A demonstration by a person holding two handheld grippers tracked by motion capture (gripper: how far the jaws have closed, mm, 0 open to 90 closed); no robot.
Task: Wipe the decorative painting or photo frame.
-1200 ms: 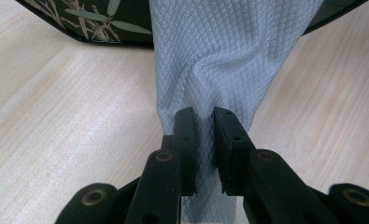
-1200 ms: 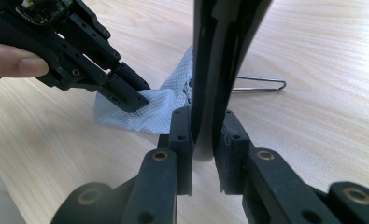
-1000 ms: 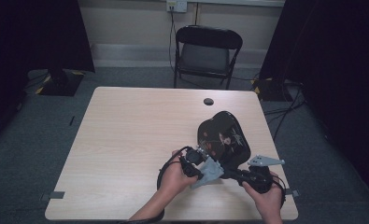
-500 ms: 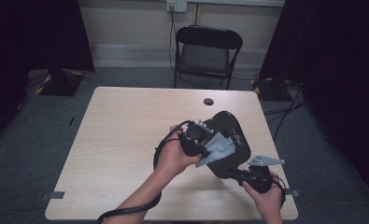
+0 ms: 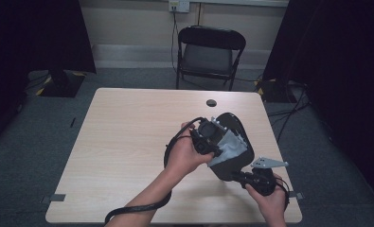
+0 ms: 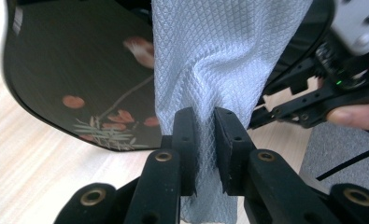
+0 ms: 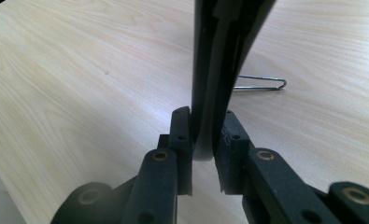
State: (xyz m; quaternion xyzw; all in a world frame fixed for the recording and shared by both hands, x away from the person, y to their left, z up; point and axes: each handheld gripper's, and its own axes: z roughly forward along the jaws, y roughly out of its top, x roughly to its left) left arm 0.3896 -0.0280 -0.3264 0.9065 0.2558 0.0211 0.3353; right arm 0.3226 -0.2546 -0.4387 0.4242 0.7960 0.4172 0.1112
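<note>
Hands work at the near right part of a pale wooden table (image 5: pixel 128 142), close to its front edge. Held above that spot, the right gripper (image 7: pixel 202 135) clamps the rim of a dark, flower-painted tray (image 5: pixel 232 127) standing on edge. Against the tray's face, the left gripper (image 6: pixel 203 135) pinches a grey waffle-weave cloth (image 6: pixel 210 56) tight.

The left tool (image 5: pixel 213 142), in the left hand (image 5: pixel 187 156), sits raised over the desk's middle, jaws pinched tight. The right tool (image 5: pixel 239 176), in the right hand (image 5: pixel 270 201), lies low near the near edge, jaws clamped together.
</note>
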